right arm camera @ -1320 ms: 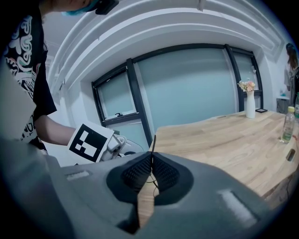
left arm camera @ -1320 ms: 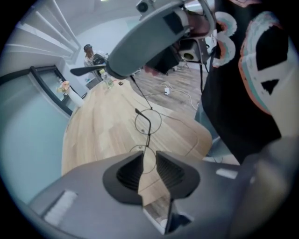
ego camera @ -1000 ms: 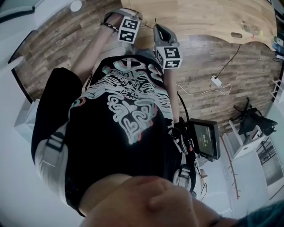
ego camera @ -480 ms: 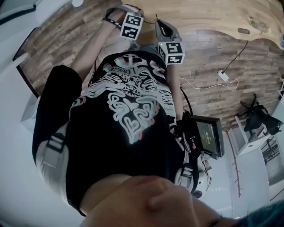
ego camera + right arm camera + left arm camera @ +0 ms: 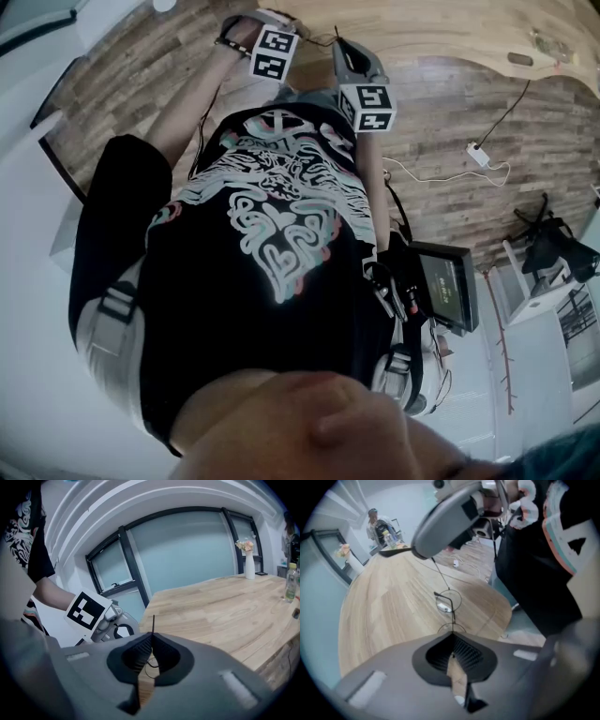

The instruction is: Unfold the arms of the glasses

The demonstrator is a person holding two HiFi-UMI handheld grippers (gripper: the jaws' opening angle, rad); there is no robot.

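Observation:
Thin wire glasses (image 5: 448, 601) with round lenses hang over the wooden table (image 5: 379, 620). My left gripper (image 5: 452, 634) has just been closing and now stands shut, with the wire frame running into its tips. My right gripper (image 5: 152, 637) is shut on a thin dark arm of the glasses (image 5: 153, 623), which sticks up from its tips. A loop of the frame shows through the gap below. In the head view both marker cubes, left (image 5: 273, 53) and right (image 5: 367, 106), sit close together at the table's edge (image 5: 441, 33). The glasses are hidden there.
A white vase with flowers (image 5: 249, 559) and a bottle (image 5: 290, 585) stand on the table's far side. Another person (image 5: 375, 522) sits beyond the table. A cable with a plug block (image 5: 480, 153) lies on the wood floor. A small screen (image 5: 448, 286) hangs at my waist.
The two marker cubes stay close together at the table's edge. The whole head view has drifted slightly. No jaw motion can be made out in it.

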